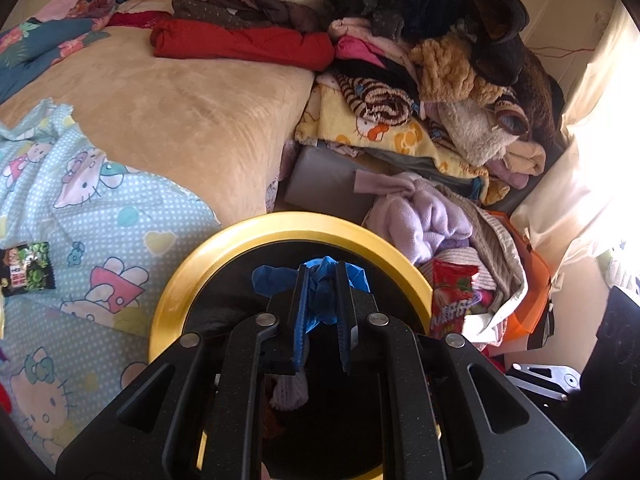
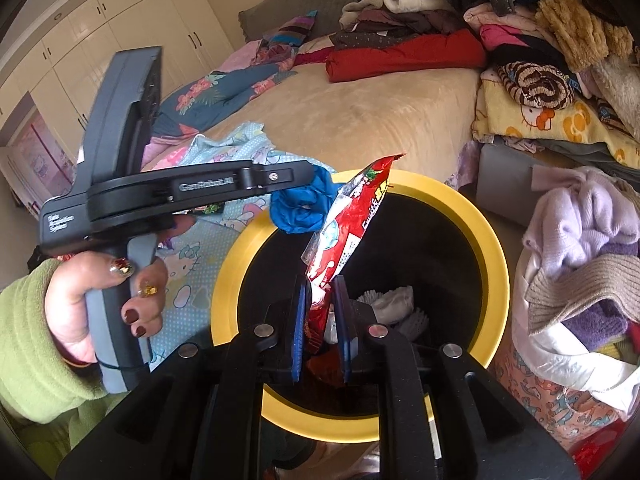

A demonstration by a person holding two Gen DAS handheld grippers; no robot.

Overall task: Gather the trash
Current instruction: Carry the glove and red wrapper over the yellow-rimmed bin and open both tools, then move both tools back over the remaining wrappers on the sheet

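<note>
A black bin with a yellow rim (image 1: 280,224) (image 2: 492,248) stands beside the bed. My left gripper (image 1: 322,268) is over its mouth, shut on a crumpled blue plastic piece (image 1: 272,280). The right wrist view shows that gripper (image 2: 312,178) from the side, held by a hand in a green sleeve (image 2: 32,344), with the blue piece (image 2: 300,208) hanging at its tip. My right gripper (image 2: 320,280) is also above the bin, shut on a red snack wrapper (image 2: 352,216) that stands up between its fingers. White scraps (image 2: 392,304) lie inside the bin.
A dark snack packet (image 1: 28,270) lies on the cartoon-print sheet (image 1: 120,216) at the left. A red packet (image 1: 456,296) shows at the bin's right rim. Heaped clothes (image 1: 400,40) cover the bed's far side. A bag of knitwear (image 2: 580,240) stands right of the bin.
</note>
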